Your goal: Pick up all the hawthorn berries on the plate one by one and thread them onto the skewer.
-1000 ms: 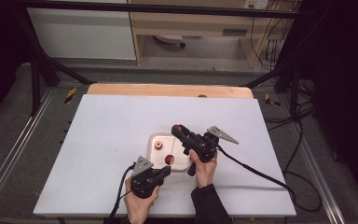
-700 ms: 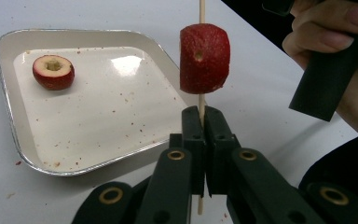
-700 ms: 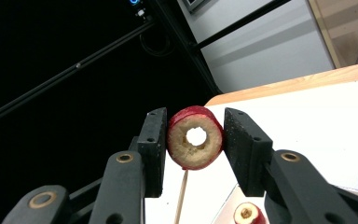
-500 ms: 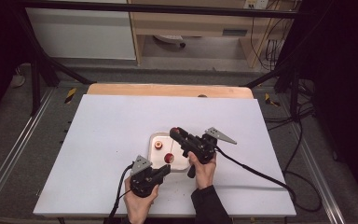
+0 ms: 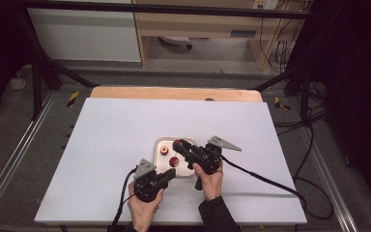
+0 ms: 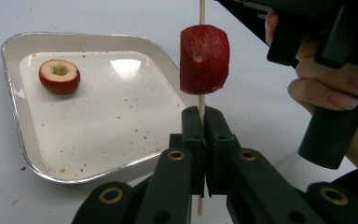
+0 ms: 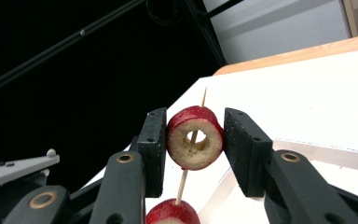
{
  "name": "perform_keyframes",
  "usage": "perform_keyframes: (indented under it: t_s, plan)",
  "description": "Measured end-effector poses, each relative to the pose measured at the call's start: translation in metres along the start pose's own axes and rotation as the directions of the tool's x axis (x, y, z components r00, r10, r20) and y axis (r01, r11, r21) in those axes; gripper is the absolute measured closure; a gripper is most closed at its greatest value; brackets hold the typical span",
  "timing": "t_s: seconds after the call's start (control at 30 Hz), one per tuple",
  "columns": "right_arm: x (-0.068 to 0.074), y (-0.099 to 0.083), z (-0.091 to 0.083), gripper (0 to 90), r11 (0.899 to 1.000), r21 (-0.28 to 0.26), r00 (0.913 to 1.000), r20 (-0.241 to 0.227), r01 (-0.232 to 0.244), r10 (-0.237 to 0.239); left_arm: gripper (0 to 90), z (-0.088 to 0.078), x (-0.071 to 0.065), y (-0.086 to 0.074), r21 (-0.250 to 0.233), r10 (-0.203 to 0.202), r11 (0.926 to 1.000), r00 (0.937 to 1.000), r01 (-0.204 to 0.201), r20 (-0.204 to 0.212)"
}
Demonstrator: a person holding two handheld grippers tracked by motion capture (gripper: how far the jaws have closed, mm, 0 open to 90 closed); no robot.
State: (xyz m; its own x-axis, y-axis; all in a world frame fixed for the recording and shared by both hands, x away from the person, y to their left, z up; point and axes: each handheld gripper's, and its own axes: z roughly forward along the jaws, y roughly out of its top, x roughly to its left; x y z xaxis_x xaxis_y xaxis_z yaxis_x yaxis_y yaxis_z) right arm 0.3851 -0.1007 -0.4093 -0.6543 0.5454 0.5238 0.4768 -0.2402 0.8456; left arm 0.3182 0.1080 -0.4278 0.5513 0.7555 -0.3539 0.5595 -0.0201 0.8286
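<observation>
White table point(image 5: 125, 140), wooden edge point(image 5: 174, 93), dark room.

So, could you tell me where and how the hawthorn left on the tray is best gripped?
Grip the hawthorn across its round red sides, coming from above. It sits with its cored hole facing up on the tray, so the jaws would close on the skin and leave the hole free for the skewer, much as the right gripper holds its ring. Nothing crowds it.
</observation>
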Motion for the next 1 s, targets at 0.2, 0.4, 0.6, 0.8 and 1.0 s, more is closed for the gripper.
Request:
perform_keyframes:
  t_s: [0.2,0.4,0.6,0.8,1.0]
  plan:
    - [0.000,-0.004,0.001,61.3,0.999,0.047,0.9999,-0.012,-0.004,0.005,88.3,0.000,0.002,0.002,-0.012,-0.001,0.9999,1.0000,0.001,-0.002]
    - [0.001,-0.006,0.001,61.2,0.998,0.067,1.0000,-0.006,0.004,-0.003,88.3,0.002,0.004,0.002,-0.003,0.013,0.9999,0.9999,-0.013,-0.002]
    - [0.001,0.001,-0.005,48.1,0.995,0.095,0.9990,0.019,0.038,-0.039,88.3,-0.002,0.008,0.001,-0.004,0.046,0.9989,0.9989,-0.046,-0.012]
    - [-0.004,0.014,-0.010,31.0,0.981,0.167,0.9897,0.087,0.098,-0.113,88.2,-0.009,0.019,-0.002,0.019,0.094,0.9955,0.9950,-0.093,-0.035]
    - [-0.012,0.020,-0.013,15.7,0.944,0.299,0.9745,0.130,0.137,-0.183,88.2,-0.018,0.027,-0.003,0.042,0.135,0.9903,0.9896,-0.133,-0.051]
